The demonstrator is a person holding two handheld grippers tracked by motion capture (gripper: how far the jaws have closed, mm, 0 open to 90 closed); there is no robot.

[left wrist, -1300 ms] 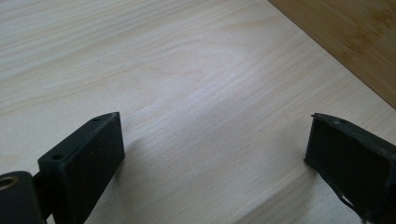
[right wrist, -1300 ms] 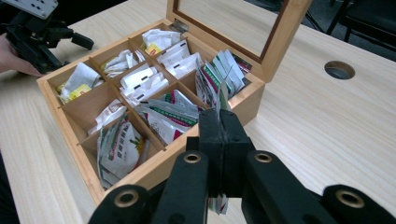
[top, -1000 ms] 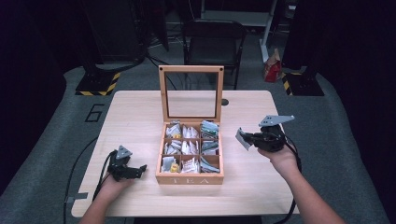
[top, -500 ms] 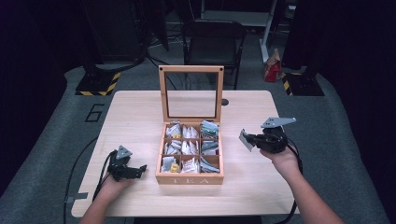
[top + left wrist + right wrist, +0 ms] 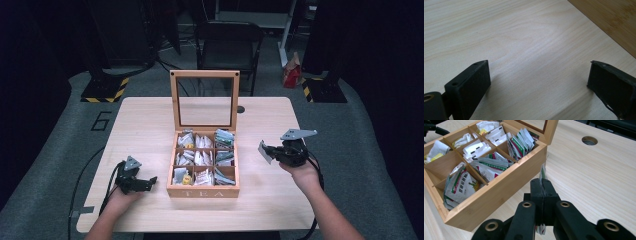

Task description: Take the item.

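Bare table surrounds your left gripper, jaws apart, resting near the front edge. The open wooden tea box holds sachets in nine compartments. Your right gripper, unchanged since earlier, clamps a tea sachet beside the box's right wall.

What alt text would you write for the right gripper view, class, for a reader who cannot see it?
The right gripper pinches a tea bag packet edge-on, beside a compartmented wooden tea box filled with packets. The box sits with its lid raised on a pale wooden table that has a round hole.
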